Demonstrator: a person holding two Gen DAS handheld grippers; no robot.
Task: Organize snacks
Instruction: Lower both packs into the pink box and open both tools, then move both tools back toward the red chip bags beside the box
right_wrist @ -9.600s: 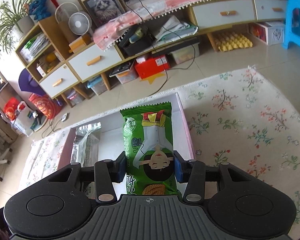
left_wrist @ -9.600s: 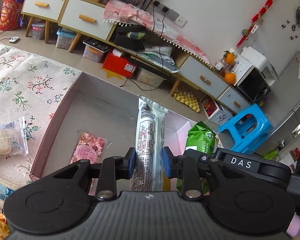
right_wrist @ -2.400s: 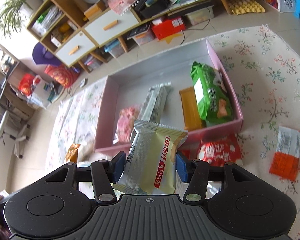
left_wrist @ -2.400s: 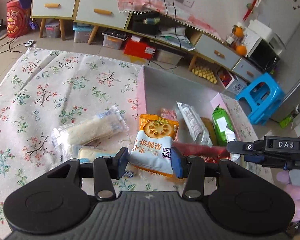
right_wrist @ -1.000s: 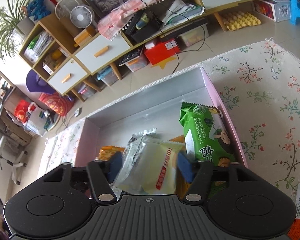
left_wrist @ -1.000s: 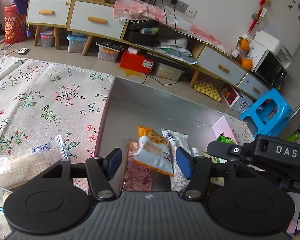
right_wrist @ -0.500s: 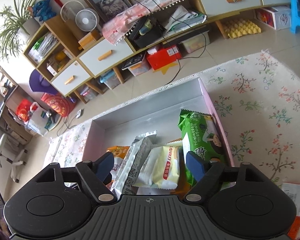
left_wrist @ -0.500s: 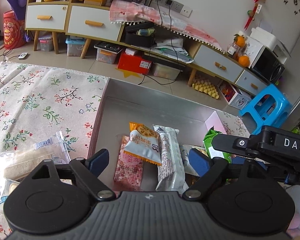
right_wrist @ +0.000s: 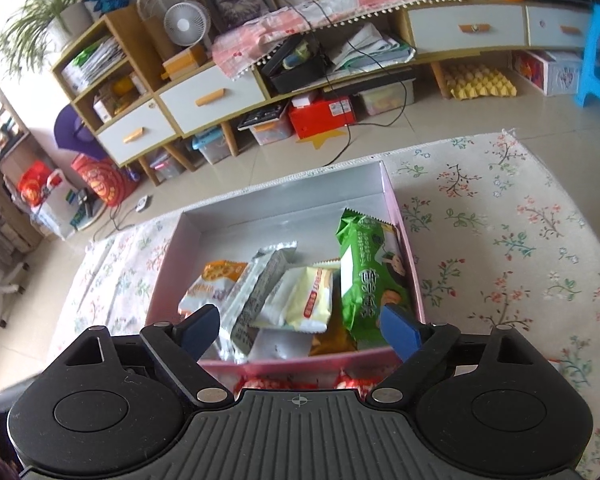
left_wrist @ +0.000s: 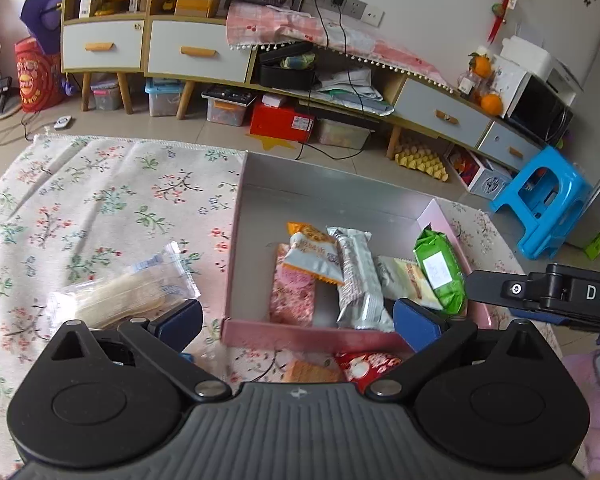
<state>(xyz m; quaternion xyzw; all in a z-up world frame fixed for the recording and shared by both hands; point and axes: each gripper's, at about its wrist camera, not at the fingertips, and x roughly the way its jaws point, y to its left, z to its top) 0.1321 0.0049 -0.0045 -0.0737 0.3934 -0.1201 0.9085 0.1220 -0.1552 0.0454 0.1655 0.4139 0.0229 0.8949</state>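
Observation:
A pink box with a grey inside sits on the floral cloth and holds several snack packs: an orange-and-white biscuit pack, a silver bar, a pale yellow pack, a green pack and a pink pack. My left gripper hangs above the box's near wall, its jaws still opening, nothing between them. My right gripper hangs likewise, jaws opening and empty; its body shows in the left wrist view.
Outside the box, a clear pack of pale wafers lies on the cloth to the left. A red pack and an orange one lie against the near wall. A blue stool and low cabinets stand beyond.
Both grippers opened wide and let go of their packs: the biscuit pack and the pale yellow pack now lie in the box. Both grippers drew back and rose a little.

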